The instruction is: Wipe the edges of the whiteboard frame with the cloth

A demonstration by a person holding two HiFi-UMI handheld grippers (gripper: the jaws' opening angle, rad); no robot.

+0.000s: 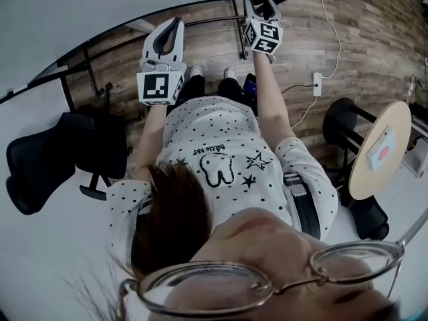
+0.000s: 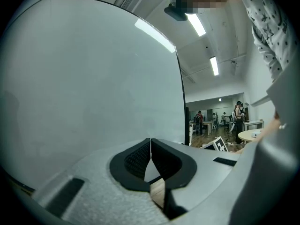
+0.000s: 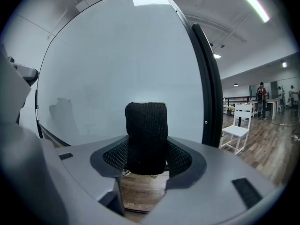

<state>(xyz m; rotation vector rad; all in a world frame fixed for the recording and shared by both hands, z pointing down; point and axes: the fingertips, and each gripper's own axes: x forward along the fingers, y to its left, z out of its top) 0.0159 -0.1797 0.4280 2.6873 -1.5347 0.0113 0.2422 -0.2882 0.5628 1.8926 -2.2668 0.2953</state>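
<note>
The whiteboard (image 1: 100,5) fills the top left of the head view, and its black frame (image 1: 200,4) curves along its lower edge. My left gripper (image 1: 174,27) is held up close to the board (image 2: 93,88), shut with nothing between its pads (image 2: 150,146). My right gripper (image 1: 261,2) reaches up by the frame and is shut on a black knitted cloth (image 3: 146,130), which sticks up out of the jaws. In the right gripper view the board's black side frame (image 3: 206,88) stands just right of the cloth, apart from it. The same frame edge (image 2: 182,102) shows in the left gripper view.
A black office chair (image 1: 47,159) stands at my left. At my right are a round wooden table (image 1: 381,149) and a black stool (image 1: 341,119). A power strip (image 1: 318,82) with a cable lies on the wooden floor. A white chair (image 3: 239,125) and people (image 2: 239,114) are farther off.
</note>
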